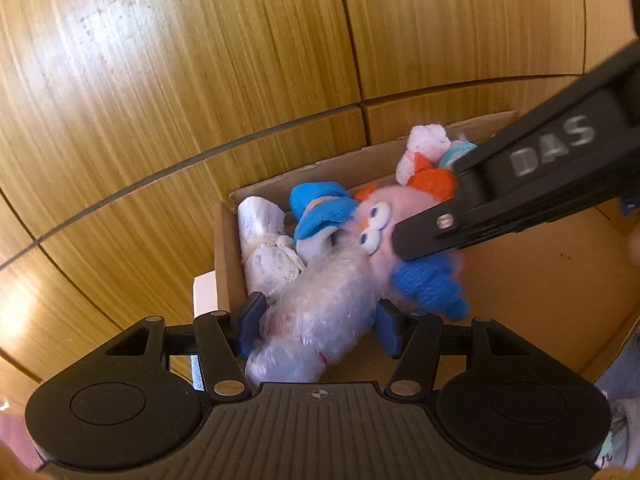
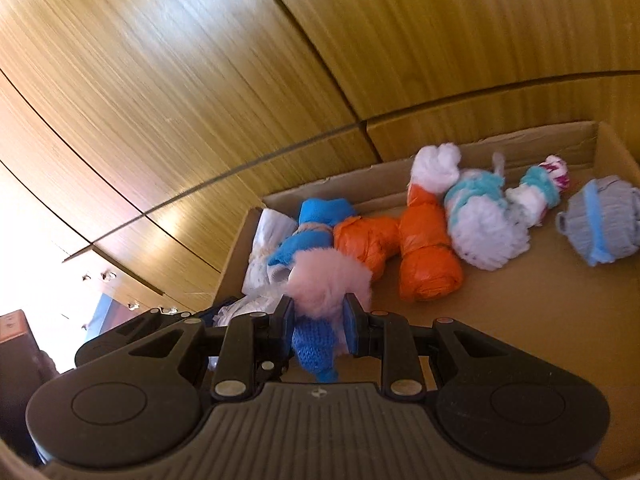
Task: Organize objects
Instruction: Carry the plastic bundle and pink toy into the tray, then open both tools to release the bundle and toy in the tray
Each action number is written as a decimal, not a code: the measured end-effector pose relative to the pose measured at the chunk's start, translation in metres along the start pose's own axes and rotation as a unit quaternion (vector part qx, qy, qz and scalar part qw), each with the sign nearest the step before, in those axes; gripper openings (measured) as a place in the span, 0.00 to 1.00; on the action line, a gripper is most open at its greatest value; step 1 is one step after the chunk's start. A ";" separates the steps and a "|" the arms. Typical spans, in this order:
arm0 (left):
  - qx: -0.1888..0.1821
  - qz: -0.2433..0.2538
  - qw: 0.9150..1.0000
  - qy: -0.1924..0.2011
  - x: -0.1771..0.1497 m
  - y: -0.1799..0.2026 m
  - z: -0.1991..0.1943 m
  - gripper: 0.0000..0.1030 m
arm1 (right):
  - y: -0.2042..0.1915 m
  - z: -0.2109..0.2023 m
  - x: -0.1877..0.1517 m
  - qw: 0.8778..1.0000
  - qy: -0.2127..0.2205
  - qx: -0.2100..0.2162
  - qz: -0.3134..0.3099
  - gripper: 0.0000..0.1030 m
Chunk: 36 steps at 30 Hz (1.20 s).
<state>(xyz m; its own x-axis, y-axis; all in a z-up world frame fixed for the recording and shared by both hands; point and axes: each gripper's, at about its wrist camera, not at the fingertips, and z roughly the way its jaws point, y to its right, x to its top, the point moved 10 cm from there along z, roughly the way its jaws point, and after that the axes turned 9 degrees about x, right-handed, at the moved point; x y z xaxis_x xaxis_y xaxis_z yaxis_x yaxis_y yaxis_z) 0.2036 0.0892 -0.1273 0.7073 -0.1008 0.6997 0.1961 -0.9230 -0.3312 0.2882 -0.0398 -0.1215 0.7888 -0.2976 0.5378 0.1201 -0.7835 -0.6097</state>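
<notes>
Currently the right tongs (image 2: 316, 320) are clenched on the pink plush toy (image 2: 330, 280), carried low over the near-left corner of the cardboard box (image 2: 520, 320), just beside the blue sock bundle (image 2: 316, 224). The left tongs (image 1: 316, 326) flank a pale wrapped bundle (image 1: 324, 300) whose long axis runs toward the camera; whether their pads press it cannot be told. Only the left wrist view shows the toy's eyes; only the right wrist view shows the orange bundles (image 2: 428, 256) and grey ball (image 2: 600, 220) further right.
</notes>
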 end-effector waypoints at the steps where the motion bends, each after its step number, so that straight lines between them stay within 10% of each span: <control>1: 0.003 0.003 1.000 0.004 -0.001 0.000 -0.002 0.71 | 0.000 0.002 0.000 1.000 -0.002 -0.002 -0.001 0.22; 8: 0.013 0.033 0.999 0.034 -0.003 0.005 -0.021 0.87 | -0.001 0.005 0.000 1.000 -0.013 -0.013 -0.011 0.22; 36: -0.015 -0.075 0.997 0.025 -0.036 -0.023 -0.093 0.94 | -0.039 -0.077 -0.011 0.998 0.027 -0.007 -0.058 0.42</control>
<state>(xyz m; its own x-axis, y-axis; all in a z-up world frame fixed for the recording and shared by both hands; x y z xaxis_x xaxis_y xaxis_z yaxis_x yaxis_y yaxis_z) 0.1109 0.0800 -0.0859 0.6361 0.0214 0.7713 0.2755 -0.9400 -0.2011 0.2281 -0.0479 -0.0591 0.7367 -0.2331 0.6348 0.1997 -0.8219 -0.5334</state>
